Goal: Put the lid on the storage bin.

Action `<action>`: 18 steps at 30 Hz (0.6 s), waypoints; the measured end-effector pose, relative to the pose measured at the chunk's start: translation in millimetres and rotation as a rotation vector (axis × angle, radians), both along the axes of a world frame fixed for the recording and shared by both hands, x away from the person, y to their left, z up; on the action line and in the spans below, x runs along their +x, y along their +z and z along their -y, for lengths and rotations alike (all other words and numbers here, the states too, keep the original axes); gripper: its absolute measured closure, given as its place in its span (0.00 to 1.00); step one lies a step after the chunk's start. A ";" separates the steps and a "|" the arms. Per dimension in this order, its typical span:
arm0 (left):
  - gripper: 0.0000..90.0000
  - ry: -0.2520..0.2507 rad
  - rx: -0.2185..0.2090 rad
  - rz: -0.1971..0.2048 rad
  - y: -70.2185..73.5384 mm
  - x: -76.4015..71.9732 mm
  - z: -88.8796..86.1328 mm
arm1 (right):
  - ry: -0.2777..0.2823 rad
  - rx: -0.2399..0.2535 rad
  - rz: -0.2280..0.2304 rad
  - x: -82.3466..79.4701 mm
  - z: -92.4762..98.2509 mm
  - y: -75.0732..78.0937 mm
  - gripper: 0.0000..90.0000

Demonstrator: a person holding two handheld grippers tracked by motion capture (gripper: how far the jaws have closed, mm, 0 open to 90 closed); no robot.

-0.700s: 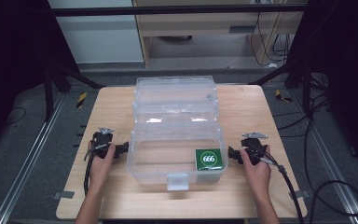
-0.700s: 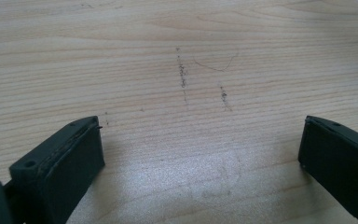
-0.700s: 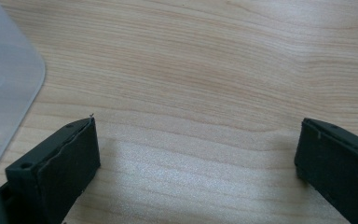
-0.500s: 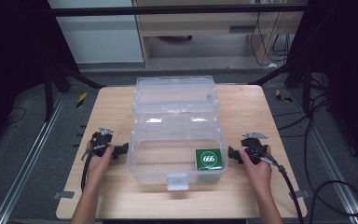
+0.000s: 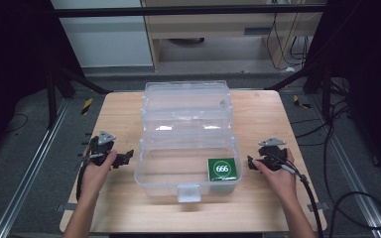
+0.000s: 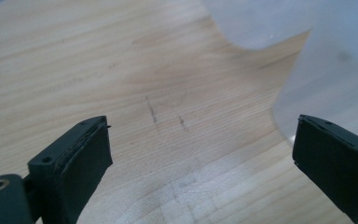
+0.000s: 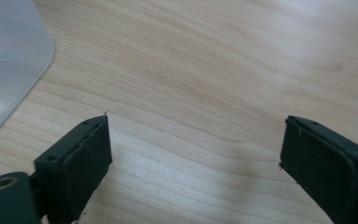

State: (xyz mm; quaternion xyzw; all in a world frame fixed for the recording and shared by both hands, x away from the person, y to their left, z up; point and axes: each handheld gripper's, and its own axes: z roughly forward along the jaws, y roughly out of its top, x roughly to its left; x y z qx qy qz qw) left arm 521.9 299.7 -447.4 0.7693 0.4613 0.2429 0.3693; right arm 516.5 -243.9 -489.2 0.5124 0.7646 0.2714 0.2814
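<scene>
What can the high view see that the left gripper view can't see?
The high view has the whole clear plastic box with its lid open, a green card marked 666 lying inside its front right corner, both hands, and the right tongs. The left gripper view has a close look at small dark scratch marks on the wood. Both views have the wooden table, the left tongs open and empty, and the box's clear wall beside them.

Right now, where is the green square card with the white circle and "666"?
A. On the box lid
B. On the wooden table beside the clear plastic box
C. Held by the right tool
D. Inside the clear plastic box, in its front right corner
D: the green square card lies inside the clear plastic box, in its front right corner.
</scene>
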 end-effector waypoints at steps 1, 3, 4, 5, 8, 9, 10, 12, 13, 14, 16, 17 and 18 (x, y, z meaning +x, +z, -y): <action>0.04 -0.026 -0.028 -0.008 7.3 -2.8 -4.0 | 0.018 -0.035 -0.004 -2.2 3.9 13.4 0.13; 0.04 -0.036 -0.054 -0.021 10.8 -4.4 -6.3 | 0.027 -0.040 -0.009 -3.3 5.2 18.9 0.17; 0.04 -0.051 -0.085 -0.033 14.9 -7.2 -9.2 | 0.063 -0.069 -0.021 -5.3 8.5 34.9 0.18; 0.04 -0.061 -0.095 -0.038 18.4 -10.4 -11.1 | 0.063 -0.069 -0.021 -5.3 8.5 34.9 0.18; 0.04 -0.096 -0.080 -0.047 31.0 -24.6 -11.7 | 0.116 -0.110 -0.022 -10.2 7.6 63.0 0.24; 0.04 -0.096 -0.080 -0.047 31.0 -24.6 -11.7 | 0.116 -0.110 -0.022 -10.2 7.6 63.0 0.24; 0.04 -0.127 -0.065 -0.059 38.5 -34.6 -8.2 | 0.145 -0.128 -0.022 -13.2 3.6 76.0 0.26; 0.04 -0.137 -0.049 -0.053 41.2 -38.3 -6.6 | 0.161 -0.147 -0.023 -14.7 1.1 82.5 0.28; 0.04 -0.166 -0.023 -0.046 46.0 -44.6 -3.8 | 0.175 -0.165 -0.020 -15.8 -0.9 87.6 0.30; 0.04 -0.202 -0.002 -0.044 52.7 -52.6 0.2 | 0.205 -0.198 0.004 -18.9 -6.2 103.2 0.35; 0.03 -0.232 0.004 -0.037 60.0 -60.5 4.9 | 0.226 -0.205 0.009 -20.0 -9.1 113.7 0.38; 0.05 -0.244 0.008 -0.027 63.4 -63.8 7.5 | 0.232 -0.201 0.012 -20.4 -10.4 118.4 0.41; 0.06 -0.244 0.008 -0.027 63.4 -63.8 7.5 | 0.244 -0.191 0.017 -20.4 -11.9 122.0 0.43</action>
